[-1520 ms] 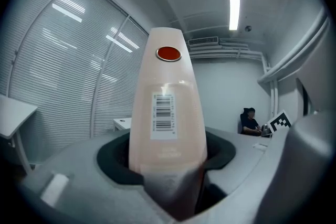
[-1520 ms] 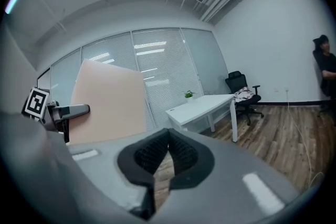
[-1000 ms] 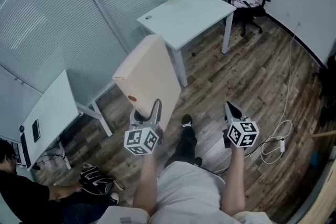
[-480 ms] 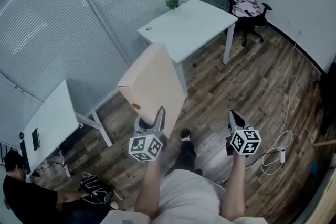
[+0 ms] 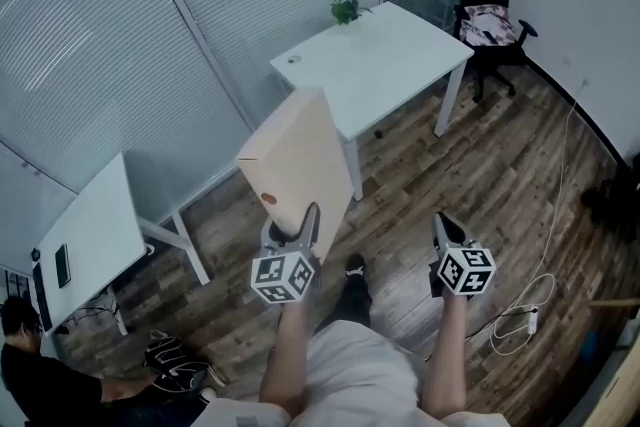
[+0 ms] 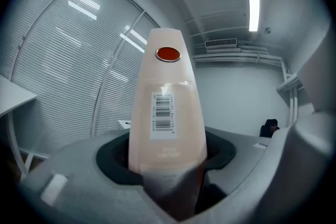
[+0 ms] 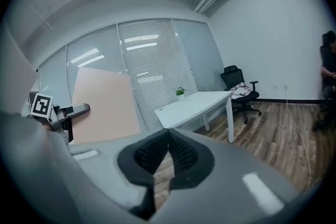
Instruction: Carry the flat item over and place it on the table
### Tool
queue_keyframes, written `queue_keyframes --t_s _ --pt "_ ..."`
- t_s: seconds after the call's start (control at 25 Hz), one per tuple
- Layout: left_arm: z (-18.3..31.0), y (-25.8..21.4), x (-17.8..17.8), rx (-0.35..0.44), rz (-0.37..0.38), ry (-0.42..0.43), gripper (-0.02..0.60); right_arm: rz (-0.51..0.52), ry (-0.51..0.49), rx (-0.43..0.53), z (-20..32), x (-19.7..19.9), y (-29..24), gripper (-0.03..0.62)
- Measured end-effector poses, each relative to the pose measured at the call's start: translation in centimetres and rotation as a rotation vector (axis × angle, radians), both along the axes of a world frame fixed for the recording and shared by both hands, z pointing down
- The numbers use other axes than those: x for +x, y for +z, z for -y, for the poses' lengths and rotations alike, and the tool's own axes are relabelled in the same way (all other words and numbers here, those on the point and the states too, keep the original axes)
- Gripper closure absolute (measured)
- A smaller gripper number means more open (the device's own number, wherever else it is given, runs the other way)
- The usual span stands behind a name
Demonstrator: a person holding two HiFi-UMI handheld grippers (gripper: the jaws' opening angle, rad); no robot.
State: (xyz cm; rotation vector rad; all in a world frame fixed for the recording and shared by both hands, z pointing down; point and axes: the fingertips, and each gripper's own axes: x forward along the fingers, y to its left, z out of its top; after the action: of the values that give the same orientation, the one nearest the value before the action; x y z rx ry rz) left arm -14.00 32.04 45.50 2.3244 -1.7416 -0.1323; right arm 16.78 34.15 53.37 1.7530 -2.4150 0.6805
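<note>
left gripper (image 5: 293, 221) clamped on flat box (image 5: 298, 160) | barcode label (image 6: 164, 115), red dot (image 6: 168, 53) | right gripper (image 7: 168, 138) jaws together

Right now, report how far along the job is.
Done: the flat peach cardboard package is picked up, clamped in the left gripper. In hand: it is held over the wooden floor, short of the white rectangular table. Left: reach the table and set it down. The right gripper is shut, empty.
</note>
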Motion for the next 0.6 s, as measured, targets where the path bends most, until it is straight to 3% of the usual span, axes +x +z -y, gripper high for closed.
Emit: queue_keyframes --t_s 0.4,0.6 --pt "14.3 0.7 -2.6 -0.053 -0.04 -0.032 0.295 0.034 0.051 -0.025 13.1 0.2 0.1 0.594" --pt "20.8 0.3 -1.6 -0.065 -0.098 0.021 0.295 0.046 0.075 -0.053 18.7 0.8 -0.4 0.594"
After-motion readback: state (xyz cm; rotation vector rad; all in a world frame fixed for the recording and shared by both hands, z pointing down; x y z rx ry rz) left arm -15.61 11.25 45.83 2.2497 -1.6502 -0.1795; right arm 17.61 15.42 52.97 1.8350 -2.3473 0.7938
